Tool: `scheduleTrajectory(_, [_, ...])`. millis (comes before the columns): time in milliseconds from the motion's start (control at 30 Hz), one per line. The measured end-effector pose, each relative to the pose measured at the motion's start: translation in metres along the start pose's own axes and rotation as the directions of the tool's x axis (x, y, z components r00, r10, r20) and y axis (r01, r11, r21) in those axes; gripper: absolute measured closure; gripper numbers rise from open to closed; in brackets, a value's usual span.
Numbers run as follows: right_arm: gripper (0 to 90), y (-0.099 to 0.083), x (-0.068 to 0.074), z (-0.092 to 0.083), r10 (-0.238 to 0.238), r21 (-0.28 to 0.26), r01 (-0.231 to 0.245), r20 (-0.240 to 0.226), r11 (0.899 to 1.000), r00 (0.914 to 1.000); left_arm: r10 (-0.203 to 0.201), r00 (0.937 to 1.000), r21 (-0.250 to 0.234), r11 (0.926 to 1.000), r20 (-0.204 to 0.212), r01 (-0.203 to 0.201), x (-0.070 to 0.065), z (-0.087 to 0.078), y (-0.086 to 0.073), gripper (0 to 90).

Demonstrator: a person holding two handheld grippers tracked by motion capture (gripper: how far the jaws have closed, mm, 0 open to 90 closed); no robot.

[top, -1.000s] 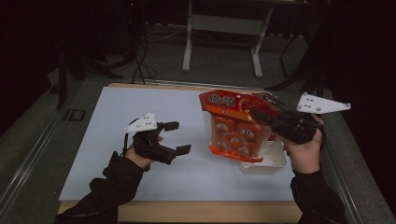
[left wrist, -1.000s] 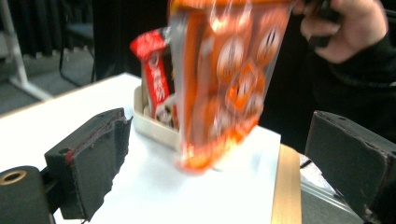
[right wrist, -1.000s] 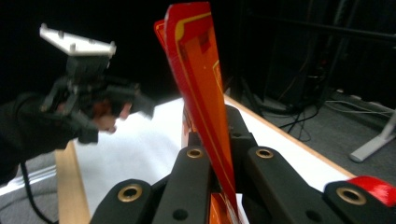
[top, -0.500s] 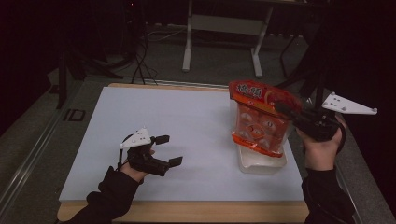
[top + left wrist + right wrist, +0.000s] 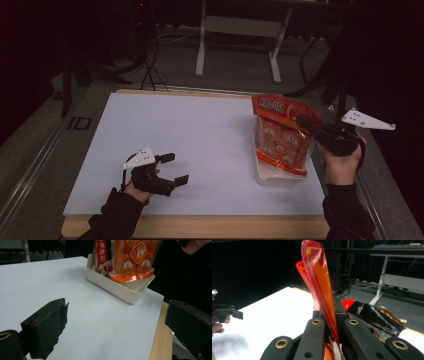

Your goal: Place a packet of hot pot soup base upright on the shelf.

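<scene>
An orange snack bag [image 5: 279, 141] with round pieces inside hangs upright over a white tray [image 5: 272, 180] at the right of the white table. My right gripper [image 5: 306, 124] is shut on the bag's top seam, which stands up between its jaws as an orange strip [image 5: 322, 290] in the right gripper view. The bag's lower edge [image 5: 130, 277] sits at the tray's rim [image 5: 117, 288]; whether it rests on the tray I cannot tell. My left gripper [image 5: 175, 168] is low over the table at the front left, open, with nothing between its pads [image 5: 47, 325].
A red packet [image 5: 101, 255] stands inside the tray at its far side. The tray lies close to the table's right front corner, where the wooden edge [image 5: 162, 340] shows. Dark floor, cables and a desk frame [image 5: 240, 30] lie beyond the table.
My right gripper has carried the bag to the right and lower, over the tray. My left gripper has dropped and drawn back toward the table's front edge, still open.
</scene>
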State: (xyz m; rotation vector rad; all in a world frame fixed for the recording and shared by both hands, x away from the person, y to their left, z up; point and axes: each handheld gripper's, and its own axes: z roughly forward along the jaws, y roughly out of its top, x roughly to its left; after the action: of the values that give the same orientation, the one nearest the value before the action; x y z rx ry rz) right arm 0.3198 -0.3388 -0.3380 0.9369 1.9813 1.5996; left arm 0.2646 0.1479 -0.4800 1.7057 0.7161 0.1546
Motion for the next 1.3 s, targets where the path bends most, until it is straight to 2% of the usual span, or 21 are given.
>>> scheduleTrajectory(100, [90.0,-0.006,-0.002,0.001,0.013,0.007,-0.013,0.002,1.000,0.9999,-0.006,1.0000,0.016,0.9999,-0.001,0.007,0.002,0.001,-0.005,4.4])
scheduleTrajectory(267, [90.0,-0.014,-0.006,-0.001,0.057,-0.014,-0.057,-0.002,0.998,0.9984,0.016,0.9999,0.029,0.9995,0.000,-0.016,0.003,0.006,-0.015,4.5])
scheduleTrajectory(433, [90.0,-0.016,-0.007,-0.004,0.055,-0.011,-0.055,0.001,0.998,0.9985,-0.006,1.0000,0.039,0.9992,0.002,0.006,0.005,0.008,-0.023,4.5])
scheduleTrajectory(733, [90.0,-0.022,-0.011,-0.012,0.067,-0.021,-0.067,0.011,0.998,0.9977,-0.018,0.9997,0.035,0.9992,-0.015,0.019,0.008,0.007,-0.025,4.5])
scheduleTrajectory(967, [90.0,-0.029,-0.012,-0.009,0.073,-0.006,-0.073,0.013,0.997,0.9972,-0.026,0.9995,0.036,0.9990,-0.017,0.027,0.009,0.008,-0.026,4.5])
scheduleTrajectory(1100, [90.0,-0.043,-0.016,-0.001,0.089,0.036,-0.090,0.014,0.995,0.9959,-0.022,0.9996,0.038,0.9990,-0.019,0.023,0.009,0.008,-0.027,4.5])
scheduleTrajectory(1300, [90.0,-0.052,-0.017,-0.001,0.086,0.054,-0.087,0.025,0.995,0.9960,-0.023,0.9996,0.045,0.9987,-0.019,0.024,0.009,0.008,-0.028,4.5])
